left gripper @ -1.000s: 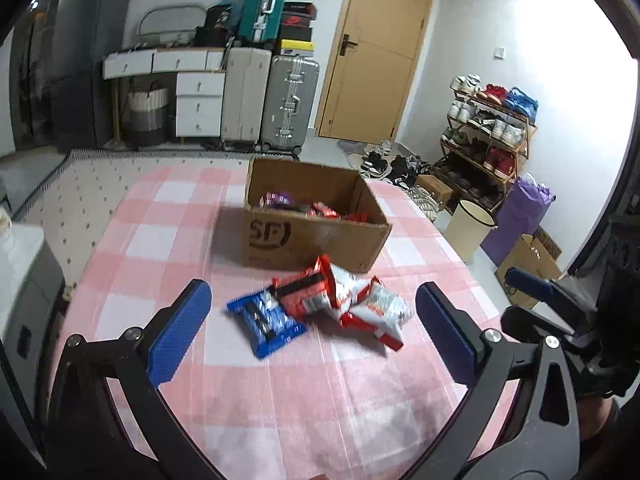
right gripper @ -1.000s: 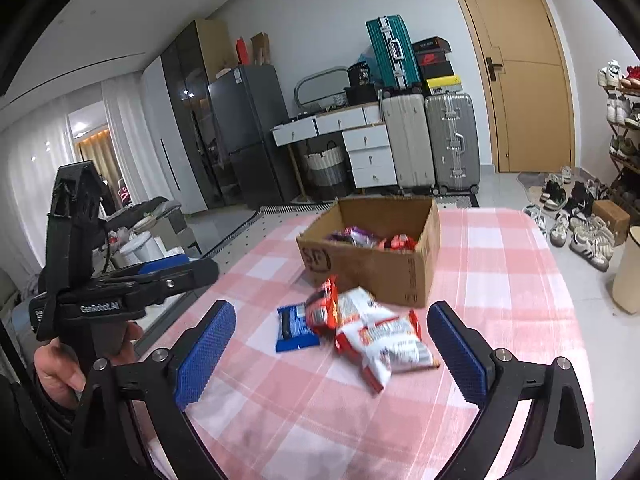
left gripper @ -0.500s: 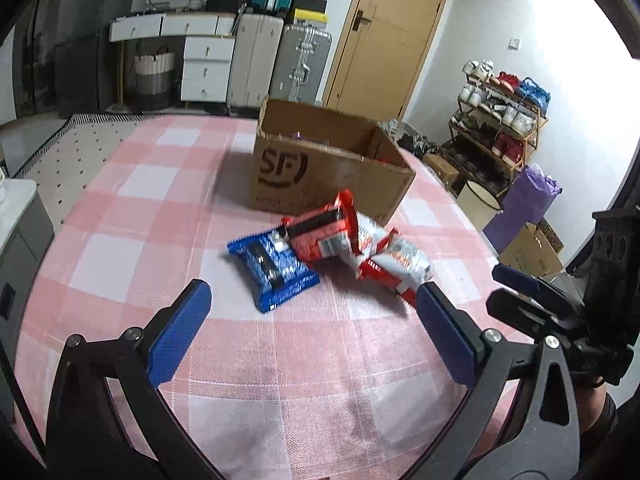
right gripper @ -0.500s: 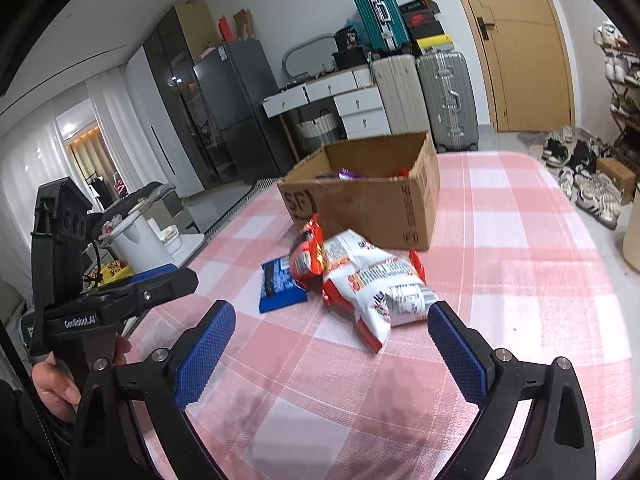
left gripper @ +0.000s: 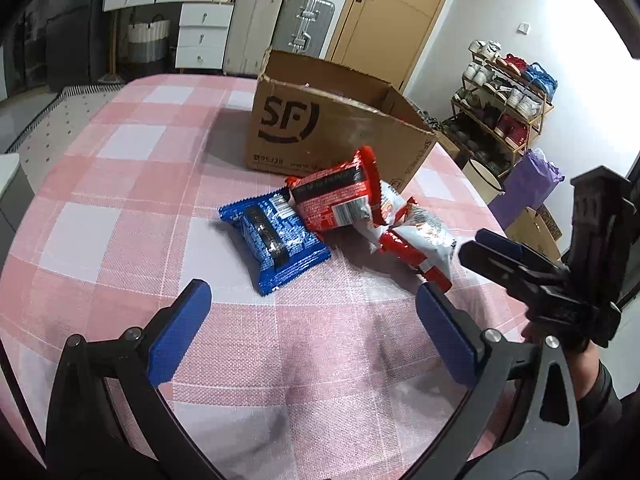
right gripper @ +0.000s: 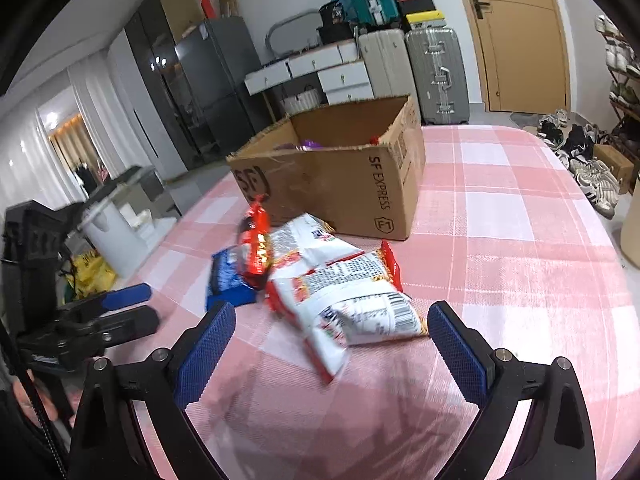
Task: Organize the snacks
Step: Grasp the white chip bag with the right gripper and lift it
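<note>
A small pile of snack packets lies on the pink checked tablecloth [left gripper: 132,216] in front of a cardboard SF box [left gripper: 320,132]. A blue packet [left gripper: 276,240] lies at the left, a red packet [left gripper: 336,196] leans on it, and white-and-red bags [left gripper: 420,236] lie at the right. My left gripper [left gripper: 312,332] is open and empty, just short of the blue packet. My right gripper [right gripper: 332,340] is open and empty, its jaws on either side of the near white bag [right gripper: 352,300]. The box [right gripper: 340,184] holds more snacks, mostly hidden.
Suitcases [right gripper: 436,68], white drawers [left gripper: 200,36] and a wooden door [left gripper: 392,16] stand behind the table. A shoe rack [left gripper: 508,100] and a purple bag [left gripper: 528,188] stand to the right. The table's right edge drops off near the white bags.
Both grippers have moved down and forward toward the snack pile, which now looks larger and closer. The snacks and the box have not moved. Both grippers stay open.
</note>
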Motion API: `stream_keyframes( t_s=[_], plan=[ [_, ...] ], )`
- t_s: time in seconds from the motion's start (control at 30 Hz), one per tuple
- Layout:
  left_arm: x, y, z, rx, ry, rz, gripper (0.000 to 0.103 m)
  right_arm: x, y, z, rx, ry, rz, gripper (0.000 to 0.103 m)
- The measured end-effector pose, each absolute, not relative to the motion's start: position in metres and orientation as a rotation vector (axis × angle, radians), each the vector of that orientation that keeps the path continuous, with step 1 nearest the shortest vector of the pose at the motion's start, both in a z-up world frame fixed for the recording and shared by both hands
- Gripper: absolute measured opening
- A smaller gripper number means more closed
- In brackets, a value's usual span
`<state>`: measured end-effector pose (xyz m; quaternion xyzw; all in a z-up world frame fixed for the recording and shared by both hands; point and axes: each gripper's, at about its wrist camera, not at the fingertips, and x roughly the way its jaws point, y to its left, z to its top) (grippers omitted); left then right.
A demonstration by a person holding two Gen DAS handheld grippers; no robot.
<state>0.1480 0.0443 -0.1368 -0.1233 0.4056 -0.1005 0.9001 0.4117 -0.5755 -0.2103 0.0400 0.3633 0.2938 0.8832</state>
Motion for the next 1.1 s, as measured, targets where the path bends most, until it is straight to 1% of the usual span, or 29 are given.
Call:
stream_keyframes(
  t_s=[0.2, 0.37, 0.4, 0.47, 0.53, 0.63, 0.67, 0.8, 1.1],
  plan=[
    [0.159, 0.049, -0.148, -0.271, 0.864, -0.197, 0.102, 0.436, -0.560, -0.222, -0.023, 0.793, 0.631, 0.098],
    [0.163, 0.054, -0.154, -0.281, 0.877, -0.194, 0.102, 0.450, -0.552, -0.236, -0.046, 0.841, 0.646, 0.098],
    [0.165, 0.055, -0.155, -0.285, 0.878, -0.188, 0.102, 0.452, -0.551, -0.238, -0.052, 0.846, 0.645, 0.096],
    [0.165, 0.057, -0.156, -0.292, 0.878, -0.186, 0.102, 0.456, -0.549, -0.243, -0.043, 0.860, 0.664, 0.087],
    [0.165, 0.060, -0.156, -0.296, 0.878, -0.181, 0.102, 0.461, -0.551, -0.245, -0.016, 0.863, 0.680, 0.085],
    [0.166, 0.063, -0.159, -0.299, 0.879, -0.173, 0.102, 0.464, -0.556, -0.247, 0.012, 0.865, 0.705, 0.065],
    [0.166, 0.063, -0.160, -0.302, 0.882, -0.172, 0.102, 0.464, -0.558, -0.248, 0.020, 0.871, 0.710, 0.061],
    [0.168, 0.065, -0.162, -0.319, 0.892, -0.169, 0.102, 0.460, -0.559, -0.247, 0.009, 0.865, 0.708, 0.058],
    [0.159, 0.066, -0.156, -0.312, 0.882, -0.156, 0.102, 0.444, -0.567, -0.239, 0.072, 0.854, 0.713, 0.056]
  ],
)
